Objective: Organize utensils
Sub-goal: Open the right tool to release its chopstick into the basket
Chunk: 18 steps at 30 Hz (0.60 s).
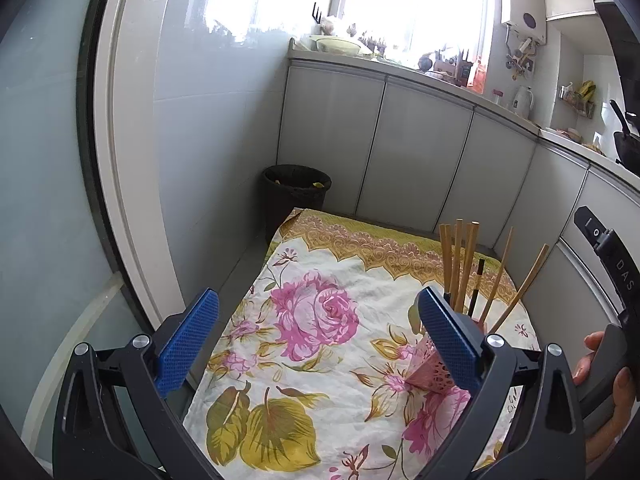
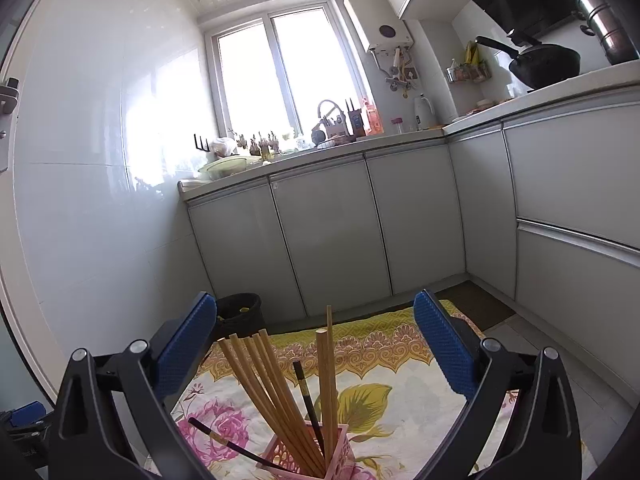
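Right wrist view: wide right claw (image 2: 314,338) over floral cloth (image 2: 384,408), seemingly floor-level, beside kitchen cabinets (image 2: 332,232).

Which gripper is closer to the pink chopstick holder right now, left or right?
Right. The right gripper is open directly over the pink holder, chopsticks rising between its fingers. The left gripper is open off to the holder's left.
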Each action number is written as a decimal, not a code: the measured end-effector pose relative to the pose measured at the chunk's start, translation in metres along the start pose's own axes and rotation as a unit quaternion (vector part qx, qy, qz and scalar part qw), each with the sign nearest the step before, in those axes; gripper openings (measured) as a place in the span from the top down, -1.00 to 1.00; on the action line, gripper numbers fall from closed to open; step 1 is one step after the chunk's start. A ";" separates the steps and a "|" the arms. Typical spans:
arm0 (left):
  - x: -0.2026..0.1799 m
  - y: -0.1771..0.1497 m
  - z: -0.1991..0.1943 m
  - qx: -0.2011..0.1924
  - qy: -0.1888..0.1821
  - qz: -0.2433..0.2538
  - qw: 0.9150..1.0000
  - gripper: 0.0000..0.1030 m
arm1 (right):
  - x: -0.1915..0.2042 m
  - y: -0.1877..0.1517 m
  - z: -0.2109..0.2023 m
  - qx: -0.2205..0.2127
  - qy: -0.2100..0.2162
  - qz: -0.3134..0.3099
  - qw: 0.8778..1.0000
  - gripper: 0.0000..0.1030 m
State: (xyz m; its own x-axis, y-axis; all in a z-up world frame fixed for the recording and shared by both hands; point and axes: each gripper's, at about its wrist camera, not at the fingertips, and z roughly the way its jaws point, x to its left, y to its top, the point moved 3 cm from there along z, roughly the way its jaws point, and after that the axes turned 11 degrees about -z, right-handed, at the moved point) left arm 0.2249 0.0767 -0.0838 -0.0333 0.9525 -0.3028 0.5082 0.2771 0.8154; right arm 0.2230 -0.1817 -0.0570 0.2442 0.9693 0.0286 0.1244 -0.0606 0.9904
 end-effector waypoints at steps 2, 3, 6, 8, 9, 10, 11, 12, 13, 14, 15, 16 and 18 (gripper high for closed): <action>-0.001 0.000 -0.001 -0.001 -0.001 0.001 1.000 -0.86 | -0.003 0.001 -0.004 0.000 -0.006 -0.001 1.000 -0.87; -0.002 0.000 -0.002 0.000 -0.001 0.002 1.000 -0.86 | -0.005 0.001 -0.006 0.000 -0.006 0.001 1.000 -0.87; -0.004 0.000 -0.004 0.000 -0.002 0.005 1.000 -0.86 | -0.010 -0.001 -0.015 0.006 -0.011 0.007 1.000 -0.87; -0.005 -0.001 -0.007 0.001 -0.003 0.007 1.000 -0.86 | -0.017 -0.002 -0.023 0.006 -0.015 0.011 1.000 -0.87; -0.007 -0.001 -0.008 0.002 -0.004 0.009 1.000 -0.86 | -0.021 -0.002 -0.028 0.006 -0.017 0.012 1.000 -0.87; -0.008 -0.001 -0.010 0.002 -0.005 0.011 1.000 -0.86 | -0.025 -0.003 -0.034 0.006 -0.017 0.013 1.000 -0.87; -0.009 -0.002 -0.011 0.002 -0.006 0.014 1.000 -0.86 | -0.028 -0.004 -0.040 0.007 -0.018 0.013 1.000 -0.87; -0.011 -0.003 -0.013 0.002 -0.008 0.016 1.000 -0.86 | -0.031 -0.005 -0.047 0.007 -0.022 0.011 1.000 -0.87; -0.013 -0.004 -0.014 0.004 -0.010 0.018 1.000 -0.86 | -0.034 -0.005 -0.054 0.006 -0.026 0.009 1.000 -0.87; -0.016 -0.005 -0.016 0.006 -0.013 0.021 1.000 -0.86 | -0.037 -0.006 -0.061 0.005 -0.030 0.008 1.000 -0.87; -0.018 -0.007 -0.017 0.008 -0.016 0.024 1.000 -0.86 | -0.040 -0.007 -0.068 0.005 -0.032 0.006 0.999 -0.87; -0.020 -0.009 -0.019 0.010 -0.018 0.027 0.999 -0.86 | -0.042 -0.009 -0.075 0.007 -0.035 0.003 0.999 -0.87; -0.025 -0.012 -0.023 0.010 -0.022 0.032 0.999 -0.86 | -0.045 -0.012 -0.088 0.012 -0.040 -0.004 0.999 -0.87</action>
State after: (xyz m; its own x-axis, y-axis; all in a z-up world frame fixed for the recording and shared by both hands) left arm 0.2000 0.0524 -0.0744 0.0377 0.9618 -0.2712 0.5256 0.2117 0.8240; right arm 0.1259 -0.2037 -0.0581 0.3182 0.9480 0.0090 0.1491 -0.0594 0.9870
